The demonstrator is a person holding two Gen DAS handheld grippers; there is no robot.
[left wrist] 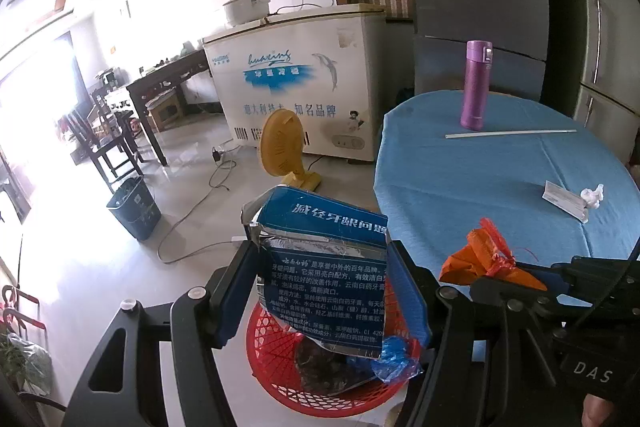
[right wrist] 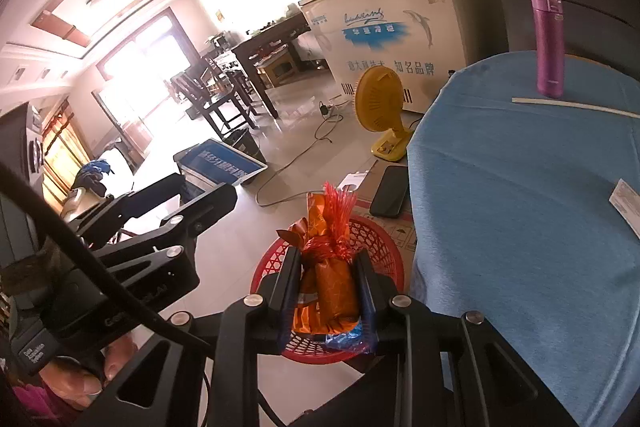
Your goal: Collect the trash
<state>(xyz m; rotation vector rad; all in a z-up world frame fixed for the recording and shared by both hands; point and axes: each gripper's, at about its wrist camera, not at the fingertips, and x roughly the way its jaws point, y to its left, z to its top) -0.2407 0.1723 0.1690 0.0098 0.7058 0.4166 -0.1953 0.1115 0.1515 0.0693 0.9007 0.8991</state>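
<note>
The left tool [left wrist: 324, 291] is clamped on a torn blue toothpaste box [left wrist: 324, 267], its blue pads pressed against both sides of the crumpled carton, which stands upright between them directly above a red mesh basket [left wrist: 280, 387] on the floor. The right tool [right wrist: 328, 291] is closed tight on an orange wrapper [right wrist: 326, 283] tied with red crinkled film, held over the same basket, where a scrap of blue plastic [left wrist: 394, 357] and some dark rubbish already lie. Just beside the basket a dark phone [right wrist: 390, 191] rests on a cardboard box. To the right stands the round surface under a blue cloth [left wrist: 500, 171], carrying a purple flask [left wrist: 475, 85], a long white straw [left wrist: 510, 133] just in front of it, and nearer the edge a white paper packet [left wrist: 564, 199] touching a crumpled tissue [left wrist: 592, 195]. Farther off on the floor are a yellow fan [left wrist: 280, 143], a dark blue bin [left wrist: 134, 207] and a white chest freezer [left wrist: 296, 83].
</note>
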